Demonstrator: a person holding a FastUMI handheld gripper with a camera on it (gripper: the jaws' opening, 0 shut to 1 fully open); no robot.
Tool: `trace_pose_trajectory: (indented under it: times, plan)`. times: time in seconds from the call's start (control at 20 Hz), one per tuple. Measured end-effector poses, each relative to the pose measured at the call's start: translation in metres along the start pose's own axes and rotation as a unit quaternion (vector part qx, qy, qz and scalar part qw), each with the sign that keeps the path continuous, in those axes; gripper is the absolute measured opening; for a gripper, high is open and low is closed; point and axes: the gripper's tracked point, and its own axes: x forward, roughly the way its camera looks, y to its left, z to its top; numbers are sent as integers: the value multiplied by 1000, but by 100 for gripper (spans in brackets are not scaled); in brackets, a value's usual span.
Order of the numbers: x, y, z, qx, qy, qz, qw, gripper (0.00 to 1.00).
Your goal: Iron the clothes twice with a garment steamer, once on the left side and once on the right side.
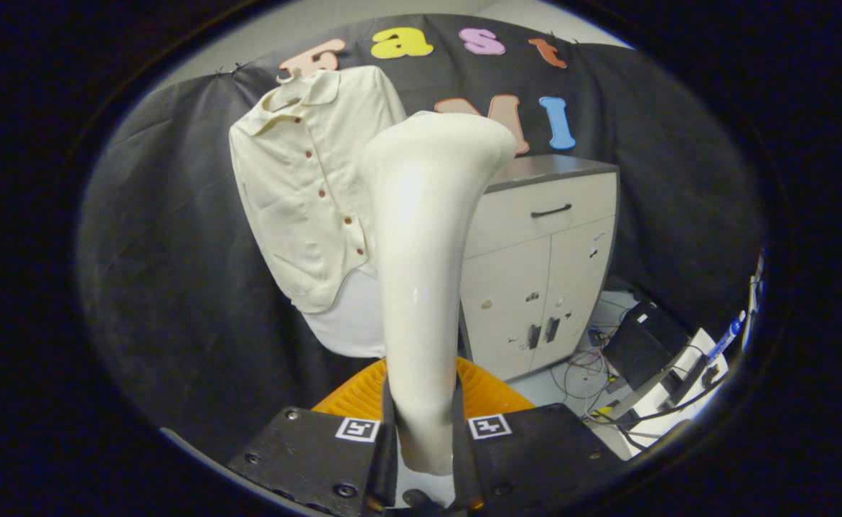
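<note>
Between the fingers of the gripper (424, 438), a steamer (421, 237) is clamped by its handle, its long axis rising toward the shirt (306, 187), which is hung just beyond and left of the head, beside a cabinet (543, 266).

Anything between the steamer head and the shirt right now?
Nothing: in the gripper view, the steamer, clamped by the gripper, rises before the shirt.

Route to the hanging shirt
Gripper (424, 438) clamped on steamer (424, 237); shirt (306, 187) beyond it, open gap between; cabinet (543, 266) crowds the right side
</note>
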Motion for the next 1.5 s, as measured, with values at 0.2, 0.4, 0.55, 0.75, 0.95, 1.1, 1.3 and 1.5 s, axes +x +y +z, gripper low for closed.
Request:
trace_pose_trajectory:
  times: [0.2, 0.4, 0.55, 0.75, 0.95, 1.1, 1.3, 1.5]
  plan:
    - [-44, -7, 37, 6, -49, 24, 999, 31]
    - [-81, -34, 73, -32, -90, 34, 995, 30]
    - [-107, -56, 86, -35, -98, 51, 993, 30]
    - [-130, -93, 91, -48, -111, 57, 991, 30]
    - [-142, -135, 89, -38, -106, 52, 992, 31]
    - [-149, -152, 91, -35, -108, 48, 992, 31]
    - [-154, -154, 94, -31, -113, 45, 992, 30]
    - [-157, -142, 97, -43, -118, 47, 991, 30]
